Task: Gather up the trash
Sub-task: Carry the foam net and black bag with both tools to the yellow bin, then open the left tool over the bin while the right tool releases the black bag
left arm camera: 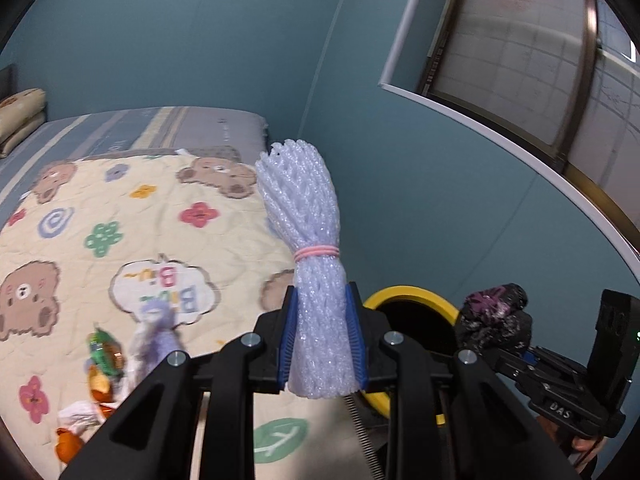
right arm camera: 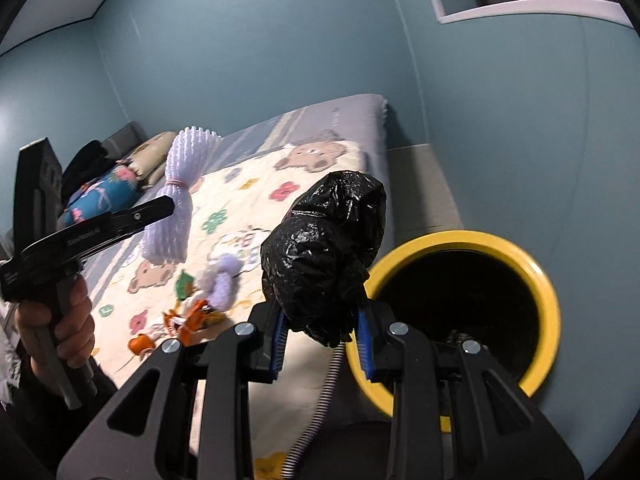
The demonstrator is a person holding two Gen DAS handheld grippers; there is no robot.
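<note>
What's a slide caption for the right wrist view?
Right tongs grip a crumpled black plastic bag beside the yellow-rimmed bin.

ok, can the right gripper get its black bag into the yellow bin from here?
Probably yes: the right gripper holds the black bag just beside the yellow bin, whose mouth looks open and unblocked.

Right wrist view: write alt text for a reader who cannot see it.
The right gripper holds a crumpled black plastic bag beside a yellow-rimmed bin. To the left, the left gripper holds a white foam net above a bed strewn with wrappers.
</note>
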